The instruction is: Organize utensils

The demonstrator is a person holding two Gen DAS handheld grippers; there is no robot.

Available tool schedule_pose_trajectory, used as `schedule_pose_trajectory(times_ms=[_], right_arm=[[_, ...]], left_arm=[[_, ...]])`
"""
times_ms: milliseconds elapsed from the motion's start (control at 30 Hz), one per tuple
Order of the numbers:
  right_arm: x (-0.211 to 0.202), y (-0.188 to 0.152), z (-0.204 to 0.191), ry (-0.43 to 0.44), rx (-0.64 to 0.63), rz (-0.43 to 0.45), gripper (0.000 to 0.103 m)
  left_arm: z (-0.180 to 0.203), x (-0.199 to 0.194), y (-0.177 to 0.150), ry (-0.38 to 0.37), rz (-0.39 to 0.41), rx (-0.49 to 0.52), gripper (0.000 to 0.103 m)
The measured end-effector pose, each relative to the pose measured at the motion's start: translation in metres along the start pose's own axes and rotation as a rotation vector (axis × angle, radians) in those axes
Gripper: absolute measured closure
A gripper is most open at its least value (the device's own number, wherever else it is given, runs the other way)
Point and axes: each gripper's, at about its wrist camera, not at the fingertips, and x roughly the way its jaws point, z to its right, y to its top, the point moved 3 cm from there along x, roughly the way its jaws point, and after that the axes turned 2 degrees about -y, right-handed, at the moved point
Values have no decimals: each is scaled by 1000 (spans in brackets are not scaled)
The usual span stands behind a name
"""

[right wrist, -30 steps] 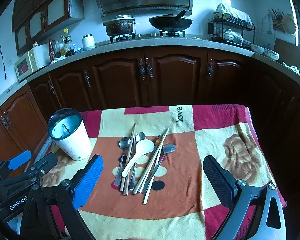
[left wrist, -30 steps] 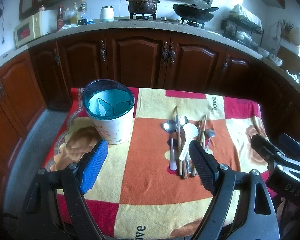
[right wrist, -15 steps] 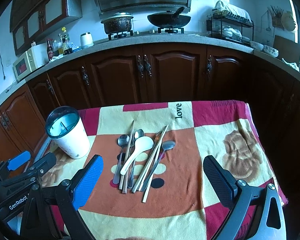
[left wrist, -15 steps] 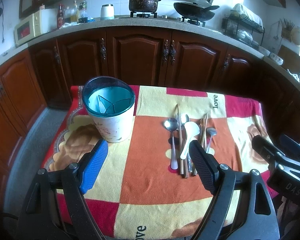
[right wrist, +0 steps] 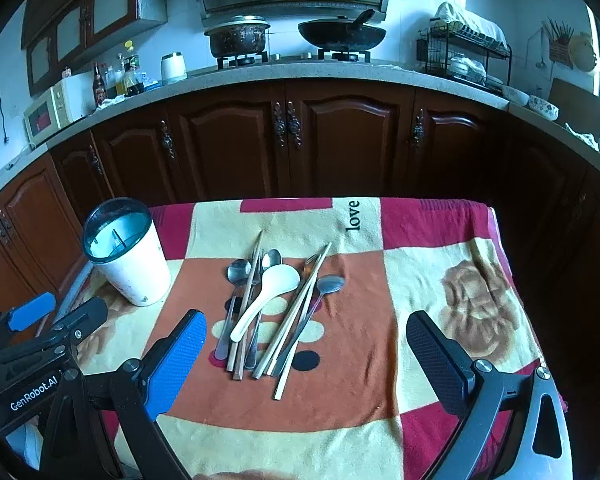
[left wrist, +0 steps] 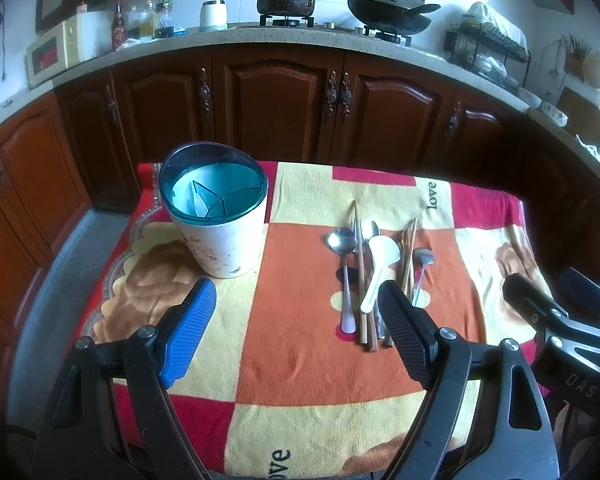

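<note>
Here we hold both grippers above the near edge of a table draped in a checked red, orange and cream fleece cloth [right wrist: 380,320], with the heap of loose utensils at its middle as our landmark. The left gripper [left wrist: 296,320], one blue pad and one black, has its fingers spread wide and grips nothing; the right gripper [right wrist: 306,344] is likewise spread wide and empty, hanging just in front of the heap. In that heap a white ceramic soup spoon [right wrist: 270,292] lies across several steel spoons [right wrist: 236,276] and pairs of pale wooden chopsticks [right wrist: 300,312], all fanned out and touching one another on the orange square. Left of the heap, well apart from it, stands an upright white cylindrical utensil holder with a teal divided rim [left wrist: 216,216]; its compartments show no cutlery. Beyond the heap runs a row of dark wooden kitchen cabinets [right wrist: 292,140].
</note>
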Motion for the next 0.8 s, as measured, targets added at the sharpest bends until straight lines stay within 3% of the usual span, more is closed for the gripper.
schedule_pose_trajectory(times_ms=[800], right_arm=[[11,-2,7,-13,0,-16,3]], left_arm=[[2,13,-1,-5,-26,3,20]])
